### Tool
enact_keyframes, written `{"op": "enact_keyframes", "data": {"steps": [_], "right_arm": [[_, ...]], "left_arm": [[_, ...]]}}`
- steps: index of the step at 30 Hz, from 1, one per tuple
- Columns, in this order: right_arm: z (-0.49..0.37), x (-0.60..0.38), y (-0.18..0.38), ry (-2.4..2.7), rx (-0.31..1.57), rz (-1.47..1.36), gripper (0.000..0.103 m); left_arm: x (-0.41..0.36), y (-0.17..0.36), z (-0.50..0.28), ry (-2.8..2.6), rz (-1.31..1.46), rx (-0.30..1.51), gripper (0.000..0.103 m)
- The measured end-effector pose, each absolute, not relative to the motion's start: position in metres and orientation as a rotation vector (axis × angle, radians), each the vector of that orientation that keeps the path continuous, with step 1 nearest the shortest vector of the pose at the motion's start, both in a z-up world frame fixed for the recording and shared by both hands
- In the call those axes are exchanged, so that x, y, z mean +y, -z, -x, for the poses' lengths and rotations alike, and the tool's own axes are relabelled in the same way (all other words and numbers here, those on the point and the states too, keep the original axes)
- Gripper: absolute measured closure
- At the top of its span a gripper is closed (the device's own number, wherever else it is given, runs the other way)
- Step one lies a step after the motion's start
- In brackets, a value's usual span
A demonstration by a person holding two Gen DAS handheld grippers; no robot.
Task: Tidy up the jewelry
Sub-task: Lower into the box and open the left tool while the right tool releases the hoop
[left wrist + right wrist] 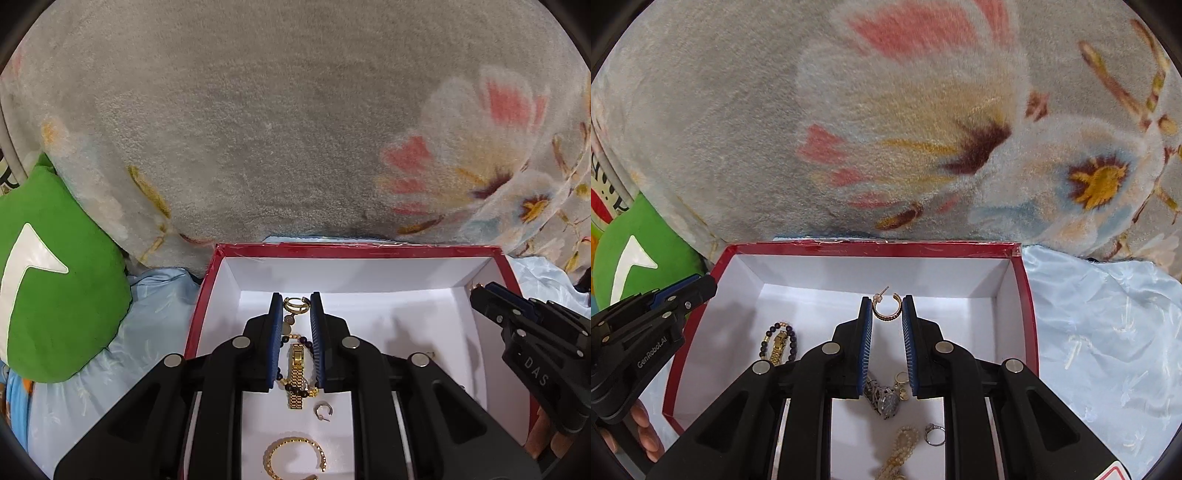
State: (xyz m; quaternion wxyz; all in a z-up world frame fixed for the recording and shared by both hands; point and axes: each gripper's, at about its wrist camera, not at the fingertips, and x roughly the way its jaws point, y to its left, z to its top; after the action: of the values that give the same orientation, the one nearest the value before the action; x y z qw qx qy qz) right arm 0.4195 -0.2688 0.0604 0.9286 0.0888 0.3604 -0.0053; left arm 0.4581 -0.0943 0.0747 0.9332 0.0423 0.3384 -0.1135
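In the left wrist view, nearest at 6 o'clock, a beaded gold open bangle lies on the white floor of the red-rimmed box; just beyond it a small silver hoop earring; then a gold watch crossed by a dark beaded bracelet, both seen between the blue pads; the left gripper stands partly open, a gold pendant ring in the gap at its tips, whether gripped cannot be told; at 3 o'clock the other gripper enters over the box wall.

In the right wrist view, at 6 o'clock, a pearl strand and a silver ring; beyond them a silver watch; the right gripper is partly open with a gold hoop earring between its tips, contact unclear; far off, at 12 o'clock, a floral fleece blanket; at 9 o'clock a green cushion.
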Motion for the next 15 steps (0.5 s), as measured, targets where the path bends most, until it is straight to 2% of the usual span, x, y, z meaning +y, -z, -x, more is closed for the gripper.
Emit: {"op": "enact_keyframes", "data": {"steps": [15], "right_arm": [[-0.432,-0.272,-0.043,0.024,0.780,-0.178,0.088]], "left_arm": [[-0.101,-0.050,-0.474,0.221,-0.095,0.708,0.089]]}}
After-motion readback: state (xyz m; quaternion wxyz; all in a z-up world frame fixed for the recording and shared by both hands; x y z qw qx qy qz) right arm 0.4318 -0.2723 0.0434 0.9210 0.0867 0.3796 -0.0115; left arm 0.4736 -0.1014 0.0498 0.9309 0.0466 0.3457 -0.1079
